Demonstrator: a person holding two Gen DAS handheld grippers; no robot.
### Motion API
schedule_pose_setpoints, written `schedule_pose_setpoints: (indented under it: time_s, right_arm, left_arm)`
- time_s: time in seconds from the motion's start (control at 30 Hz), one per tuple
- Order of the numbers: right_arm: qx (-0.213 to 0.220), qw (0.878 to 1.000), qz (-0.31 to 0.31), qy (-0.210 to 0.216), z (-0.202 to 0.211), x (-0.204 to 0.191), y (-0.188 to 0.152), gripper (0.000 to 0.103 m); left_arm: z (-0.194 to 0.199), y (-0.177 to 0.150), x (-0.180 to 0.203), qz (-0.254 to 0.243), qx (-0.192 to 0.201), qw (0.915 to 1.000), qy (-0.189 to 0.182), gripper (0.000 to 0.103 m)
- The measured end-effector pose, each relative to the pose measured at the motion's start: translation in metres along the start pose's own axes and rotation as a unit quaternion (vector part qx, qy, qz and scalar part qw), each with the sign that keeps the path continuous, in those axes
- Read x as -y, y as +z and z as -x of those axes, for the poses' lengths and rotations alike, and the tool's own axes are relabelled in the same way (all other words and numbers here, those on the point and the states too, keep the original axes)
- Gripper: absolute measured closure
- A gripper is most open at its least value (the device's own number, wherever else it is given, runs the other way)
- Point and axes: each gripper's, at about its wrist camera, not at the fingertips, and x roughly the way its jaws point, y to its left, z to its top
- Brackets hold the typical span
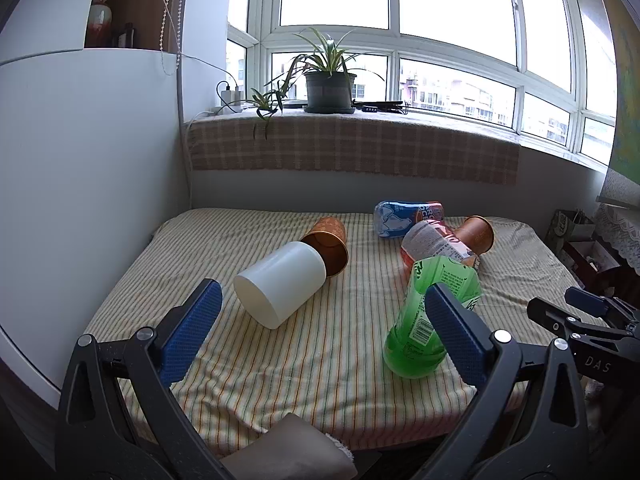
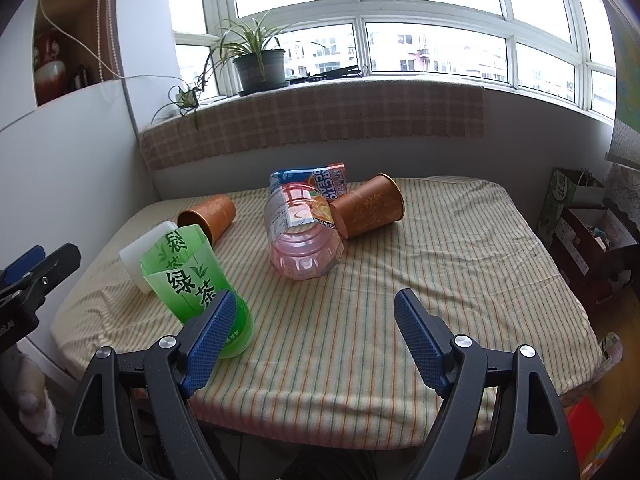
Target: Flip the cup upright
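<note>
A white cup (image 1: 280, 283) (image 2: 145, 255) lies on its side on the striped table, its closed base toward me. Behind it an orange cup (image 1: 327, 243) (image 2: 209, 216) lies tipped, mouth facing me. A second orange cup (image 1: 476, 233) (image 2: 368, 205) lies on its side at the far right. My left gripper (image 1: 320, 336) is open, low over the near table, just short of the white cup. My right gripper (image 2: 314, 340) is open over the front of the table with nothing between its fingers.
A green cut bottle (image 1: 432, 312) (image 2: 196, 276), a pink one (image 2: 302, 236) and a blue-labelled one (image 1: 404, 216) lie among the cups. A potted plant (image 1: 330, 88) stands on the windowsill. Boxes and bags (image 2: 580, 232) stand right of the table.
</note>
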Motion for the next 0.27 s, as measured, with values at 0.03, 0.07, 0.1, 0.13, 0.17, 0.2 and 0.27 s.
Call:
schedule_pose_setpoints:
  time_s: [0.03, 0.07, 0.1, 0.13, 0.17, 0.2, 0.27]
  right_arm:
    - [-0.001, 1.0, 0.0, 0.001, -0.0006, 0.0, 0.0001, 0.022]
    - [-0.002, 1.0, 0.0, 0.002, -0.001, -0.0001, 0.0001, 0.022]
    - [-0.002, 1.0, 0.0, 0.002, -0.0013, -0.0004, 0.0, 0.022]
    - [-0.003, 1.0, 0.001, 0.002, -0.0015, -0.0006, -0.0001, 0.022]
    - [-0.003, 1.0, 0.002, 0.003, -0.0017, -0.0011, -0.0002, 0.022]
    - [-0.003, 1.0, 0.002, 0.003, -0.0017, -0.0016, -0.0002, 0.022]
    - [-0.004, 1.0, 0.005, 0.004, -0.0023, -0.0023, -0.0003, 0.022]
  left_arm:
    - [0.0, -0.0002, -0.0011, 0.0, -0.001, 1.0, 0.0, 0.0]
    - [-0.0008, 0.0002, -0.0007, 0.0, -0.001, 1.0, 0.001, 0.0]
    - [-0.0013, 0.0002, -0.001, 0.0, -0.002, 1.0, 0.001, 0.0]
    - [-0.0015, 0.0, -0.0009, 0.0, -0.001, 1.0, 0.002, 0.0]
    - [-0.0029, 0.0003, 0.0005, -0.002, -0.001, 1.0, 0.003, 0.0]
    - [-0.003, 0.0003, 0.0004, -0.002, -0.002, 1.0, 0.002, 0.0]
    - [-0.003, 0.0002, 0.0002, 0.0, -0.002, 1.0, 0.005, 0.0]
